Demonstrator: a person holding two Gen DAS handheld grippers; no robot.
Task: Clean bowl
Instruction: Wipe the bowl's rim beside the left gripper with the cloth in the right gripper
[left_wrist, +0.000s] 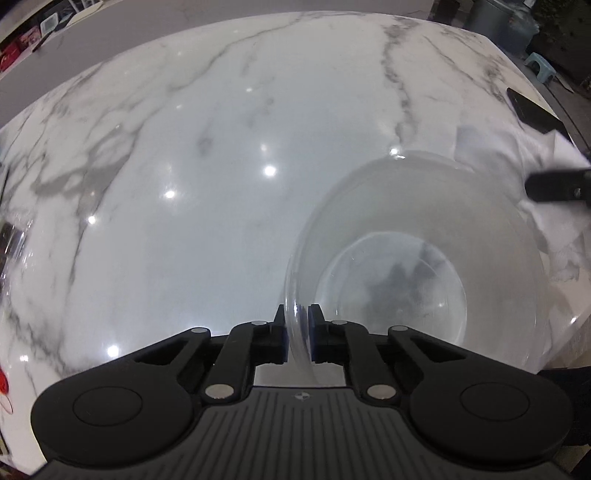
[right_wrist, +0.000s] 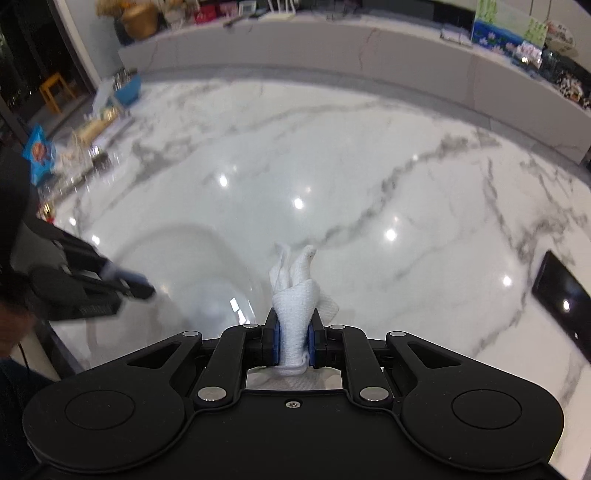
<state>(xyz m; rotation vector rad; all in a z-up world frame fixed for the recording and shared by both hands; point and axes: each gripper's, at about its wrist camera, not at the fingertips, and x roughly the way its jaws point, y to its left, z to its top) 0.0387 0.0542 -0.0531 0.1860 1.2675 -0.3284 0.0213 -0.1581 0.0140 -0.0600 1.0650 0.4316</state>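
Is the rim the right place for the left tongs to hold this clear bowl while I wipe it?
Probably yes. The left tongs pinch the bowl at its thin near rim, one finger inside, one outside. That leaves the open mouth free for the cloth from the right.

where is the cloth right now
The cloth is bunched between the right claw's fingers in the right wrist view, above the marble counter, just right of the clear bowl.

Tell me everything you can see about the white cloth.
The white cloth looks like a soft, waffle-textured fabric, bunched into a twisted wad. The right gripper is shut on it, its blue-padded fingers squeezing its middle. Loose folds stick out ahead, above the marble counter; a short end pokes out behind the fingers.
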